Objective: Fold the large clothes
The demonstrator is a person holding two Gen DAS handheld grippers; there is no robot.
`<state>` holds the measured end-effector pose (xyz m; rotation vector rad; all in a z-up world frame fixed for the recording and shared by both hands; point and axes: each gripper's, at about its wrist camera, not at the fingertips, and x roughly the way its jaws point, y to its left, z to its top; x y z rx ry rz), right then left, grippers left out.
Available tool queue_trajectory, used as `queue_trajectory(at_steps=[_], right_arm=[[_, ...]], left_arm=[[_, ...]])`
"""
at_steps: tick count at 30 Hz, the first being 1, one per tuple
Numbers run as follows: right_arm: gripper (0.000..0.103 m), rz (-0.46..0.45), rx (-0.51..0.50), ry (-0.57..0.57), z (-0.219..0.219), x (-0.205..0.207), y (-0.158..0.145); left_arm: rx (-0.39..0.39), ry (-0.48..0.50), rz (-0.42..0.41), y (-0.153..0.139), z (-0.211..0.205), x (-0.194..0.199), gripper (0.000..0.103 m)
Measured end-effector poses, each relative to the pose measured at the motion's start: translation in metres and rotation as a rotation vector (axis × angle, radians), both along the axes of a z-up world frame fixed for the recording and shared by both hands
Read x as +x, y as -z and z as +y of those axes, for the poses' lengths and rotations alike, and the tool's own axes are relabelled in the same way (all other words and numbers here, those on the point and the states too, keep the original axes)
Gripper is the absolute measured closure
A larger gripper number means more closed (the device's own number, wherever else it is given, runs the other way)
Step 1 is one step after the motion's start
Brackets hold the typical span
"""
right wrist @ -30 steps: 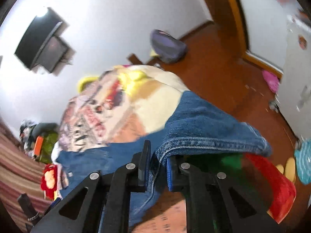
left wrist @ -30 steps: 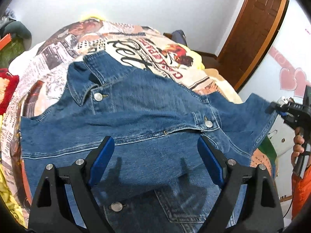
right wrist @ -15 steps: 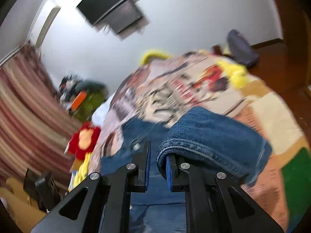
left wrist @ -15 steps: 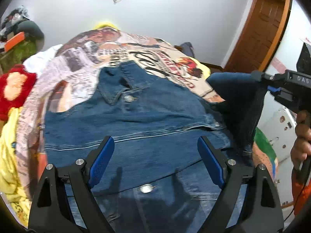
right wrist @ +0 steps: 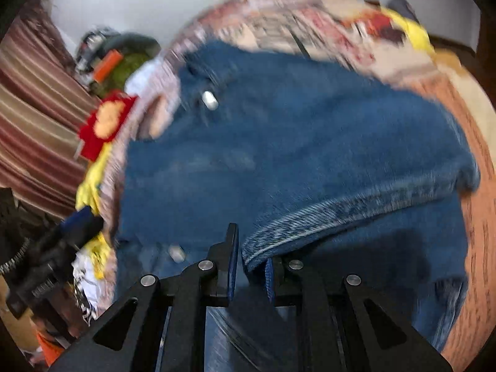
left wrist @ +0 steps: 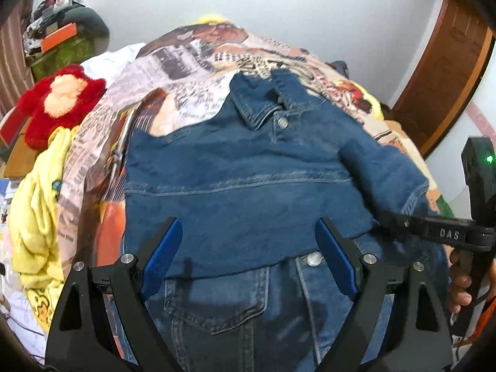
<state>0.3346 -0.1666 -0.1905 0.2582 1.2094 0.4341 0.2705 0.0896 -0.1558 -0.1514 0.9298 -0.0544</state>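
Note:
A blue denim jacket (left wrist: 248, 167) lies on a bed with a printed cover (left wrist: 186, 68), collar at the far end. My left gripper (left wrist: 248, 248) is open and empty, hovering over the jacket's lower front. My right gripper (right wrist: 251, 263) is shut on the hem of the jacket's sleeve (right wrist: 325, 217), which lies folded across the jacket body. The right gripper also shows in the left wrist view (left wrist: 390, 217) at the right, pinching the sleeve (left wrist: 387, 173). The right wrist view is blurred.
A red plush toy (left wrist: 59, 99) and a yellow cloth (left wrist: 37, 217) lie at the bed's left side. A brown door (left wrist: 446, 74) stands at the right. A dark bag with an orange item (left wrist: 62, 34) sits at the far left.
My right gripper has carried the sleeve from the bed's right edge up and over onto the jacket body. The left gripper has stayed open, and its view has shifted toward the hem.

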Motion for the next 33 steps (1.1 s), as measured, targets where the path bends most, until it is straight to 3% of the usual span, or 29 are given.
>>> queue_trajectory(at_steps=[3,8,13,19,24,28,30,33], right_arm=[[0.091,0.034,0.067,-0.011,-0.019,-0.011,0.005],[0.091,-0.002,0.055,0.011,-0.044,-0.025,-0.012],[0.091,-0.151,-0.044,0.079,-0.086,-0.038,-0.045],[0.091,-0.275,-0.179,0.127,-0.141,-0.040,-0.070],[0.091,-0.242,-0.190,0.187,-0.175,-0.034,-0.059],[0.091,-0.175,-0.146,0.210,-0.186,-0.027,-0.040],[0.091,-0.153,-0.131,0.210,-0.187,-0.025,-0.031],[0.091,-0.126,-0.125,0.211,-0.184,-0.022,-0.018]], left_arm=[[0.009,0.005,0.007,0.001,-0.004,-0.001,0.016],[0.000,0.041,0.008,-0.010,-0.026,0.010,0.015],[0.015,0.125,-0.022,-0.025,-0.067,0.024,0.016],[0.062,0.310,-0.040,-0.035,-0.142,0.041,0.015],[0.101,0.467,-0.006,-0.021,-0.209,0.063,0.016],[0.149,0.506,0.053,0.003,-0.239,0.082,0.017],[0.165,0.515,0.095,0.018,-0.249,0.091,0.028],[0.147,0.507,0.115,0.029,-0.248,0.097,0.036]])
